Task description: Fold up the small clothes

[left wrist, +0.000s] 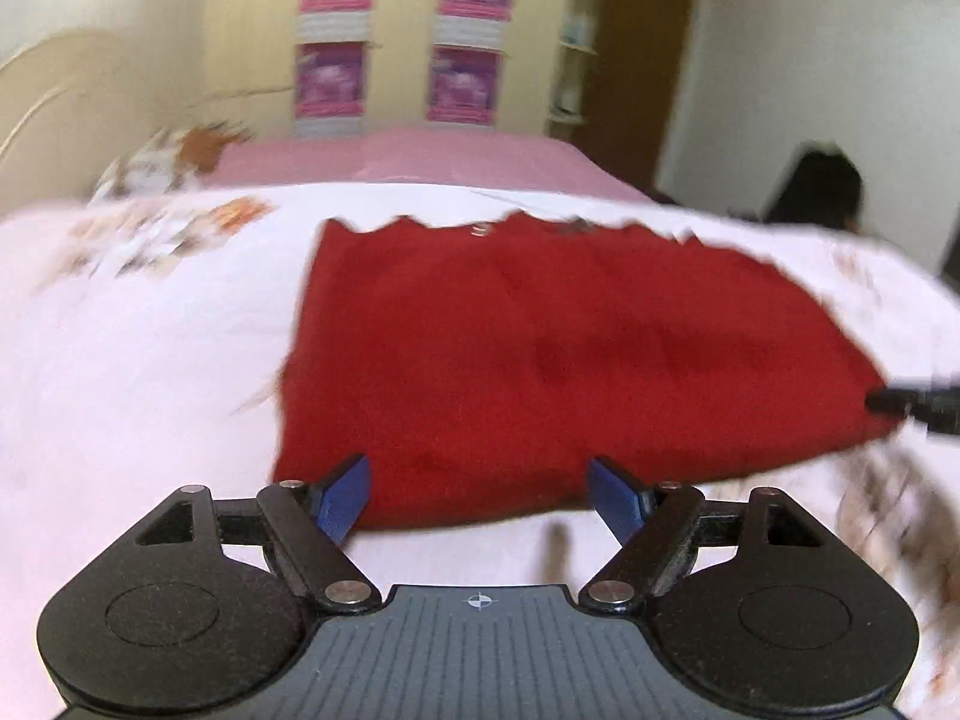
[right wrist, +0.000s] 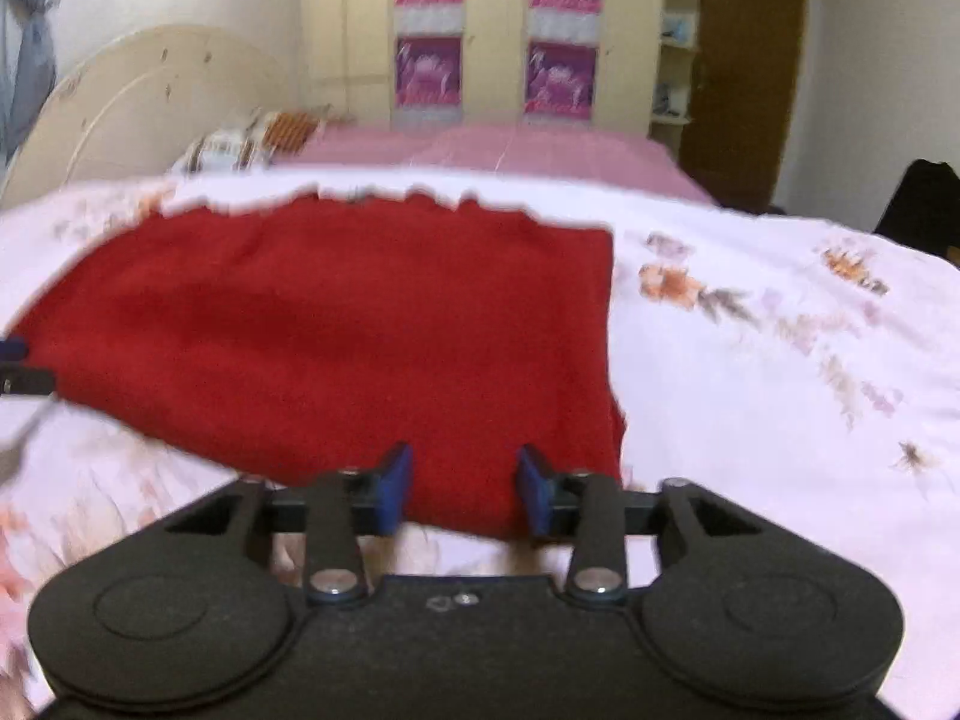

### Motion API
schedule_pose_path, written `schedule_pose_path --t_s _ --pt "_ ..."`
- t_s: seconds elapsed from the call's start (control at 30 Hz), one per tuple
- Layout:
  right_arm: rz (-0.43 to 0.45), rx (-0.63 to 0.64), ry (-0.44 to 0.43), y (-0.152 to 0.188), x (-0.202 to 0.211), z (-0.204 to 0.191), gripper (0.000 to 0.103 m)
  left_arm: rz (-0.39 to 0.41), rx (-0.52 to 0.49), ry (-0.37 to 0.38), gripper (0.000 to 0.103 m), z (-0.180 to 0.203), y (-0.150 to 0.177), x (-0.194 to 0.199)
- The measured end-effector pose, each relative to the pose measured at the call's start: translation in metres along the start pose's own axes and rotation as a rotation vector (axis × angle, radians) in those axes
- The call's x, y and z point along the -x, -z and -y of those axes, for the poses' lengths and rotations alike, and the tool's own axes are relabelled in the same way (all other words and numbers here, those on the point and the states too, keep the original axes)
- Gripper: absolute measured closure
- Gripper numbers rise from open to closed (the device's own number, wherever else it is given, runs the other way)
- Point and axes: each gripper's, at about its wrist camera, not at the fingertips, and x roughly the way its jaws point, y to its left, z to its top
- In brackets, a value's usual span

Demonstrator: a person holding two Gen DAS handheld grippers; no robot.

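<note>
I see the red cloth (left wrist: 540, 360) lying flat on the flowered bedsheet (left wrist: 150, 360). My left gripper (left wrist: 480, 495) and right gripper (right wrist: 465, 489) both gape at the cloth's near edge, holding nothing.

A garment (left wrist: 540, 348) lies spread on a quilt (left wrist: 150, 360) atop a bed (right wrist: 540, 150), with the left gripper (left wrist: 477, 495) at its near left edge and the right gripper (right wrist: 465, 489) at its near right corner; pillows (right wrist: 252, 141) and a wardrobe (right wrist: 498, 30) stand behind.
</note>
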Motion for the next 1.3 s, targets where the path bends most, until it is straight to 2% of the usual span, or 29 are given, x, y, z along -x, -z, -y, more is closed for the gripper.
schedule_pose_path --t_s 0.13,0.2,0.3,0.33,0.37,0.4,0.43,0.47,0.5,0.53,0.57,0.63,0.73,0.83,0.9,1.0,1.07,1.13,1.3 --pt "0.004 -0.019 -0.027 0.001 0.002 -0.001 0.069 -0.04 0.31 0.082 0.024 -0.041 0.018 -0.004" --pt "-0.006 -0.039 -0.049 0.003 0.0 -0.002 0.069 -0.003 0.443 0.133 0.024 -0.058 0.021 -0.011" --pt "-0.02 -0.004 -0.035 0.001 -0.011 -0.009 0.07 0.04 0.642 0.187 0.027 -0.081 0.019 -0.027" --pt "-0.023 -0.001 -0.035 0.0 -0.013 -0.01 0.07 0.049 0.678 0.188 0.035 -0.084 0.019 -0.032" --pt "-0.029 0.006 -0.028 -0.001 -0.018 -0.011 0.071 0.029 0.674 0.169 0.079 -0.086 0.016 -0.039" --pt "-0.04 0.022 -0.009 -0.002 -0.022 -0.012 0.073 -0.013 0.672 0.16 0.096 -0.087 0.016 -0.05" --pt "-0.052 0.045 0.007 0.0 -0.021 -0.017 0.073 -0.002 0.708 0.174 0.096 -0.09 0.016 -0.051" --pt "-0.058 0.076 0.019 -0.001 -0.023 -0.017 0.074 0.046 0.716 0.202 0.096 -0.093 0.015 -0.044" --pt "-0.063 0.096 0.042 -0.003 -0.022 -0.017 0.074 0.086 0.662 0.196 0.096 -0.093 0.01 -0.034" --pt "-0.07 0.103 0.078 -0.004 -0.022 -0.011 0.074 0.093 0.623 0.189 0.096 -0.095 0.009 -0.031" --pt "-0.078 0.089 0.093 -0.003 -0.026 -0.003 0.076 0.068 0.613 0.183 0.096 -0.099 0.011 -0.035" --pt "-0.073 0.017 0.046 0.0 -0.027 0.015 0.076 -0.001 0.601 0.16 0.096 -0.101 0.019 -0.052" --pt "-0.083 0.062 0.056 -0.002 -0.028 0.011 0.076 0.016 0.609 0.164 0.095 -0.098 0.02 -0.058" --pt "-0.081 0.057 0.053 -0.003 -0.029 0.011 0.074 0.008 0.638 0.197 0.095 -0.096 0.02 -0.062" --pt "-0.08 0.037 0.049 -0.006 -0.027 0.011 0.073 0.014 0.671 0.22 0.073 -0.101 0.02 -0.061" --pt "-0.021 0.009 0.022 -0.014 -0.018 0.002 0.072 0.046 0.699 0.256 0.051 -0.099 0.023 -0.053" --pt "0.018 0.001 -0.021 -0.021 -0.015 -0.007 0.073 0.065 0.702 0.245 0.046 -0.092 0.021 -0.054" --pt "0.05 0.0 -0.064 -0.029 -0.014 -0.017 0.073 0.079 0.725 0.236 0.046 -0.09 0.019 -0.058" --pt "0.046 0.004 -0.139 -0.05 -0.031 -0.035 0.074 0.099 0.782 0.256 0.046 -0.098 0.008 -0.077"
